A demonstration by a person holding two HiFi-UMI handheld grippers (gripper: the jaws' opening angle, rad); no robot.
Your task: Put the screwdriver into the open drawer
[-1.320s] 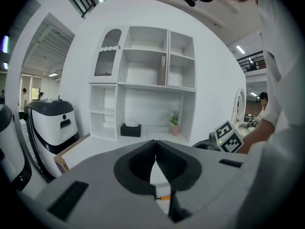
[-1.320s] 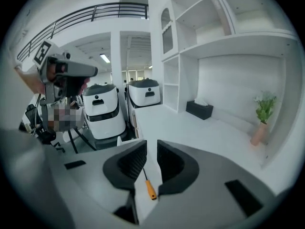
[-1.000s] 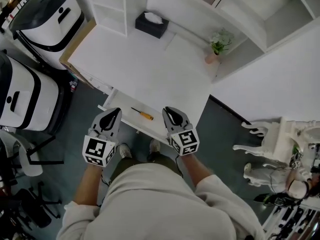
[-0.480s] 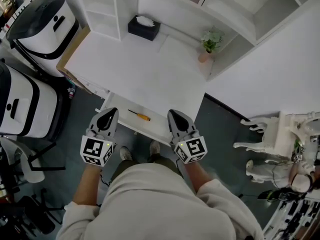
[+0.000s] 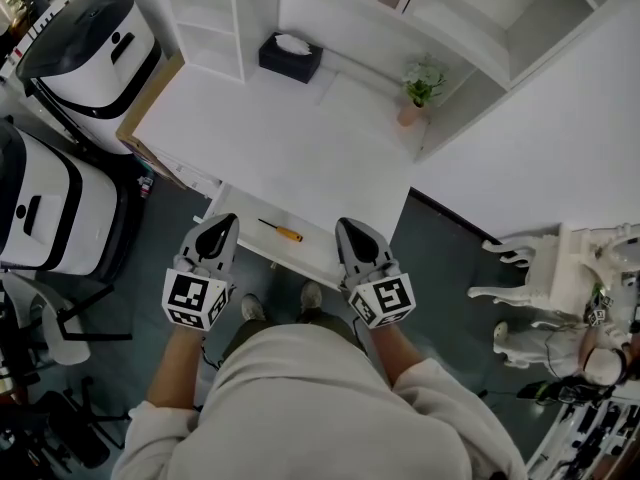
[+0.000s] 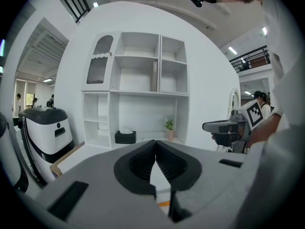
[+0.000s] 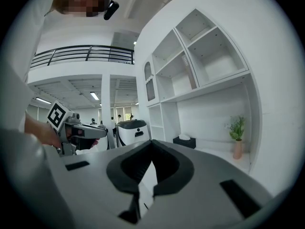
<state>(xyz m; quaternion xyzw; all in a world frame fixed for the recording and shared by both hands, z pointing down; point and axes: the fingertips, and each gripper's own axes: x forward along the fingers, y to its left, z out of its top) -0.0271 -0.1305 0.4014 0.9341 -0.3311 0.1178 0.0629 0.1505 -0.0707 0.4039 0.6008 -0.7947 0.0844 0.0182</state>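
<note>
The screwdriver point(image 5: 282, 231), orange-handled with a dark shaft, lies in the open white drawer point(image 5: 318, 261) pulled out from the front of the white desk point(image 5: 280, 148). My left gripper point(image 5: 221, 224) hovers at the drawer's left end, shut and empty. At the drawer's right end my right gripper point(image 5: 349, 230) is also shut with nothing in it. The screwdriver rests between the two, touched by neither. In the left gripper view the jaws point(image 6: 155, 142) meet, and an orange bit of the screwdriver point(image 6: 164, 203) shows below them. The right gripper view shows my right gripper point(image 7: 151, 142) with its tips together.
A dark tissue box point(image 5: 290, 56) and a potted plant point(image 5: 420, 81) stand at the desk's back, under white shelving point(image 5: 200, 8). Two white machines point(image 5: 90, 38) stand on the floor at left. A white ornate chair point(image 5: 545, 273) is at right.
The right gripper has shifted slightly right and back along the drawer front. The view has tilted a little. The screwdriver has not moved and both grippers stay shut.
</note>
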